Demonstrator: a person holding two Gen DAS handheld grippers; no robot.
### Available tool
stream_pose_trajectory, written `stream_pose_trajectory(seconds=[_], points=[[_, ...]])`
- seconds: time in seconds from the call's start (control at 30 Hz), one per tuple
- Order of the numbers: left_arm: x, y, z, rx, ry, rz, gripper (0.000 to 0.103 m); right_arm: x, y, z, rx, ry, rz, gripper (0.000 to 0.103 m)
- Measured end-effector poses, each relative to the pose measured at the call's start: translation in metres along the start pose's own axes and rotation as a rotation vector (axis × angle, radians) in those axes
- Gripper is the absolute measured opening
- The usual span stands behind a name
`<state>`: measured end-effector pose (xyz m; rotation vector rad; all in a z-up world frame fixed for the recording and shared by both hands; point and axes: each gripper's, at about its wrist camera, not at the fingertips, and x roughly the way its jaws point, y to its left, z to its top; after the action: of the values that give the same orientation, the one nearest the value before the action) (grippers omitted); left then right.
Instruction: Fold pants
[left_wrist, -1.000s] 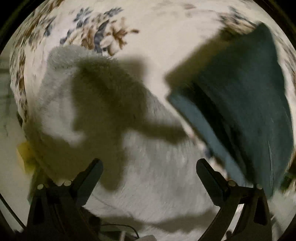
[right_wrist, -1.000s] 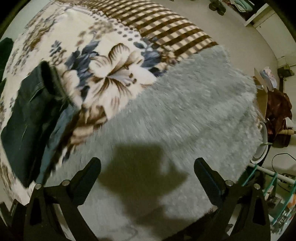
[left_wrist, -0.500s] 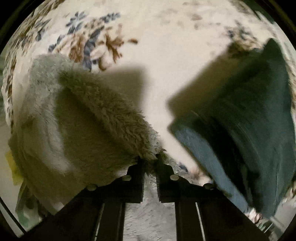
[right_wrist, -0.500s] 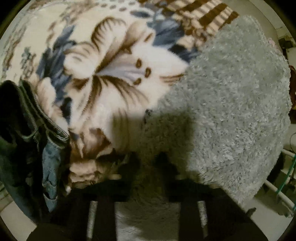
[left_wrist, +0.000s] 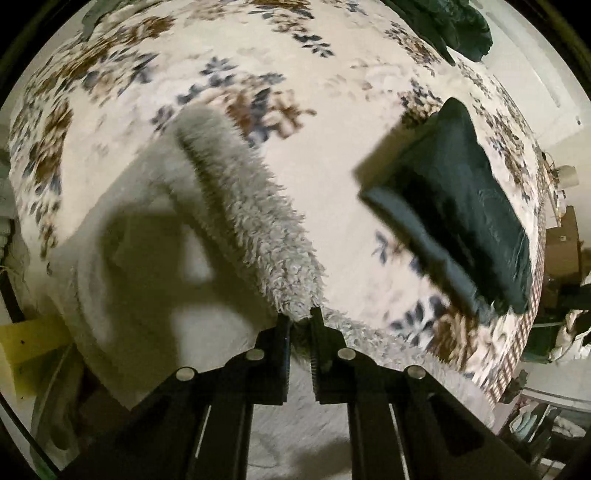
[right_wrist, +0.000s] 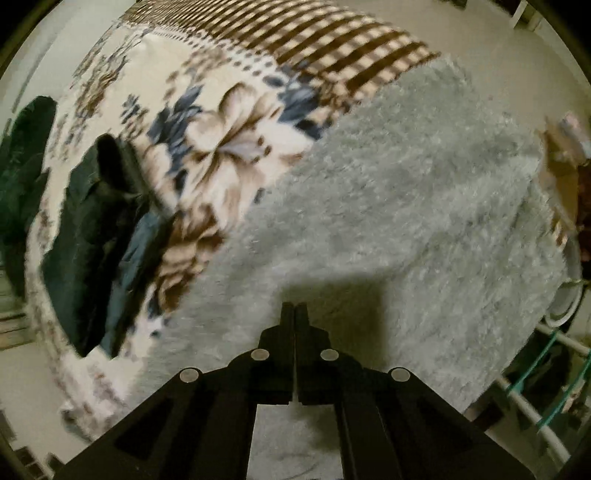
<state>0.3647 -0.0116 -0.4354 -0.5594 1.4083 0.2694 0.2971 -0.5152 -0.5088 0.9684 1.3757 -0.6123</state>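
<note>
Left wrist view: we pinch the grey fleece pants (left_wrist: 258, 236) edge in left gripper (left_wrist: 300, 317), ridge running up-left from jaws; right gripper (right_wrist: 294, 314) closed on same pants beside folded dark garment (right_wrist: 92, 240)

Fluffy grey pants (left_wrist: 258, 236): one
Folded dark garments (left_wrist: 461, 206): one
Floral blankets (left_wrist: 332, 110): one
Grippers: two, left gripper (left_wrist: 300, 321) and right gripper (right_wrist: 294, 314)

The right gripper (right_wrist: 294, 308) is seen closed over fluffy grey pants (right_wrist: 406, 221); dark folded clothes (right_wrist: 92, 236) are laid on a floral blanket (right_wrist: 229, 147).
</note>
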Motion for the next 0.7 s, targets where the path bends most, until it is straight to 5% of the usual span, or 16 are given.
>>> stream_pose_trajectory(seconds=[0.07, 0.13, 0.2, 0.3, 0.37, 0.4, 0.43, 0.7], points=[[0.005, 0.008, -0.004, -0.014, 0.0, -0.002, 0.007, 0.0, 0.002, 0.008, 0.007, 0.005, 0.045, 0.033], [0.008, 0.012, -0.005, -0.018, -0.012, -0.003, 0.007, 0.006, 0.007, 0.017, 0.031, 0.014, 0.076, 0.085], [0.011, 0.01, -0.007, -0.008, -0.026, -0.004, 0.007, 0.027, 0.017, 0.029, 0.034, 0.055, 0.037, 0.089], [0.018, 0.006, -0.005, 0.011, -0.036, 0.0, 0.007, 0.071, 0.039, 0.05, -0.037, 0.1, -0.127, 0.089], [0.023, 0.002, 0.0, 0.03, -0.038, 0.0, 0.007, 0.1, 0.047, 0.056, -0.093, 0.149, -0.244, 0.072], [0.025, 0.001, 0.001, 0.039, -0.036, -0.004, 0.007, 0.108, 0.048, 0.055, -0.113, 0.146, -0.304, 0.031], [0.025, 0.0, 0.001, 0.047, -0.037, -0.005, 0.007, 0.108, 0.046, 0.054, -0.117, 0.125, -0.342, 0.009], [-0.008, 0.03, -0.034, 0.059, -0.044, -0.071, 0.007, 0.004, -0.022, -0.007, -0.075, -0.095, -0.095, 0.007]])
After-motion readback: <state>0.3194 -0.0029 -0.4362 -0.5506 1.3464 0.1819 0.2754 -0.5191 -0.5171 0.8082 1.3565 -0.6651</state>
